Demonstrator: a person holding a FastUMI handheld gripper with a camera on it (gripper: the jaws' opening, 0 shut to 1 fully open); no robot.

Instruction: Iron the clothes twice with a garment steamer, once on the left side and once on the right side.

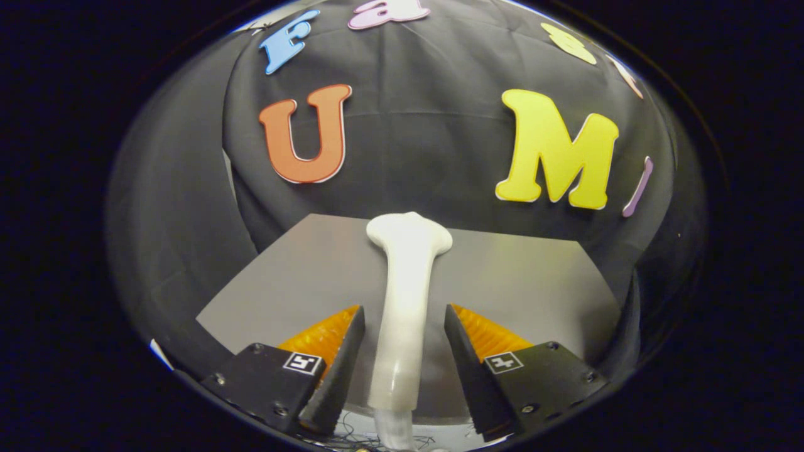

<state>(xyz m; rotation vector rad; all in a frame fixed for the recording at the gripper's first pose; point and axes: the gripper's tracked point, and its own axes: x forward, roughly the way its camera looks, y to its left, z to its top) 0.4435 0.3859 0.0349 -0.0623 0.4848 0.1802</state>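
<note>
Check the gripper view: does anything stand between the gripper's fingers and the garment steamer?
Nothing visible does. The white garment steamer lies on the grey table, its handle between the open gripper, with a gap to each finger.

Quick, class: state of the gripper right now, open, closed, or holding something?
Gripper: open; the white garment steamer lies between its fingers on the grey table, with gaps on both sides, not gripped.

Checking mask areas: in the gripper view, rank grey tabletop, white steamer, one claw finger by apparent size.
1. grey tabletop
2. white steamer, standing between the open claw fingers, neither touching
3. one claw finger; it is nearer the camera, so its rank against the steamer is unsure.
</note>
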